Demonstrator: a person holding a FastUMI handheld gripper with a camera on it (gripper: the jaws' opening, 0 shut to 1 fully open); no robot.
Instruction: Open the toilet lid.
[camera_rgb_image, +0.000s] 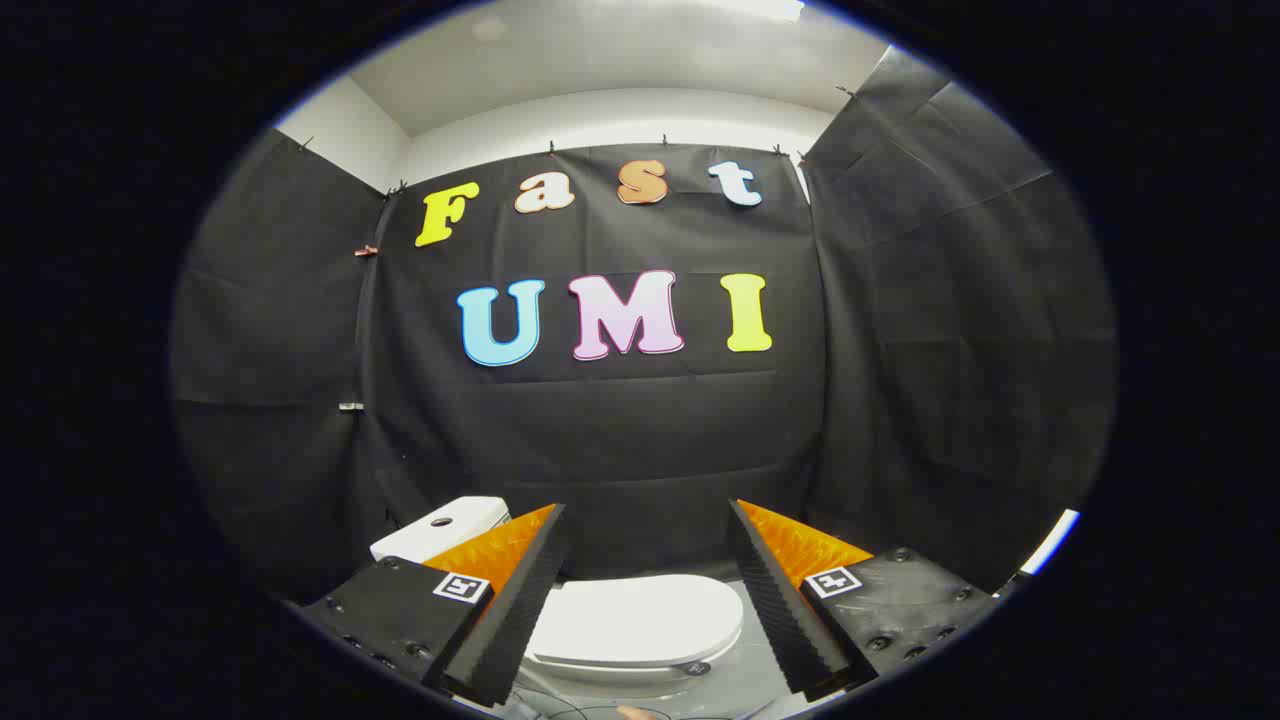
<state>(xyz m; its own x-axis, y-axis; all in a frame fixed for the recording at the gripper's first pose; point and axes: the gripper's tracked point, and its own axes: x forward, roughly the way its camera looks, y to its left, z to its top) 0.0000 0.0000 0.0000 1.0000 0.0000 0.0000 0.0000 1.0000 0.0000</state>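
Cloth hangs black on all 3 sides of the booth (640, 440) you are working in, with a white wall and ceiling (600, 70) showing above it. Closest to your task, a white cistern (440, 527) with a dark button on its top stands behind the toilet, and your left finger covers part of it. Nothing lies between your tool (648, 600) and the toilet. The tool is spread wide: its 2 fingers (515, 610), black ribbed on the inner faces and orange on the outer, stand well apart with nothing gripped between them, and each carries a small square marker on its black base. The toilet lid (640, 622) is white, closed flat on the seat, and lies below and just ahead of the fingertips, sitting in the gap between the 2 fingers. Neither finger touches it. Its near rounded rim (625, 668) faces you, with a small dark spot close to that rim on the right. The grey floor (740, 680) shows to the right of the bowl, giving you open room on that side, while the left is tighter, with the cistern and the cloth near. Dark thin lines lie on the floor in front of the bowl; what they are cannot be told.
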